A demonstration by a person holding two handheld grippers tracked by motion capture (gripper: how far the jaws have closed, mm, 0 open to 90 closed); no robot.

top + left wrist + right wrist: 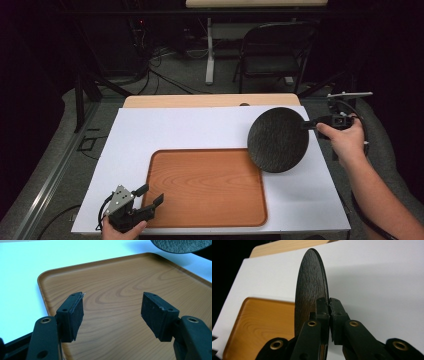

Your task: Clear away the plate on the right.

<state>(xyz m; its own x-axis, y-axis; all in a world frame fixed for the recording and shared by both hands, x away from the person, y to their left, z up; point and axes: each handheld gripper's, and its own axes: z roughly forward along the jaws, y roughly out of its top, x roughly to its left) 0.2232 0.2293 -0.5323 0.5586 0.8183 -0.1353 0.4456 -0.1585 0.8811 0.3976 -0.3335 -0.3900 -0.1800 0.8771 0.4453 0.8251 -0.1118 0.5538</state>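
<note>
Round black disc (278, 139): thin, flat, w/ a rough grained or pebbled face, matte. The right gripper (311, 124) has it by the rim on its right edge, jaws pinched tight on that thin edge. It hangs in the air, its lower left part over the far right corner of the tray (165, 159), the rest over the white board (165, 127).

Tray: rectangular, rounded corners, low raised lip, orange-brown wood-grain finish, smooth. Nothing lies in it. It sits on the white board, a flat matte sheet covering most of the table (200, 100), whose pale wood edge shows along the far side.

Left gripper (148, 195): low at the tray's near left corner, jaws spread wide, nothing between them.

Right gripper view: disc (308, 292) seen nearly edge-on, so its thinness shows, and the clamp on the rim is plain; tray (259, 320) lies below left. Left gripper view: both pads (76, 312) show a dark, slightly worn facing, wood-grain swirls of the tray (120, 287) beneath, and the disc's (180, 245) textured face at top right. High view alone gives a folding chair (275, 52) and cables on the floor beyond the table.
</note>
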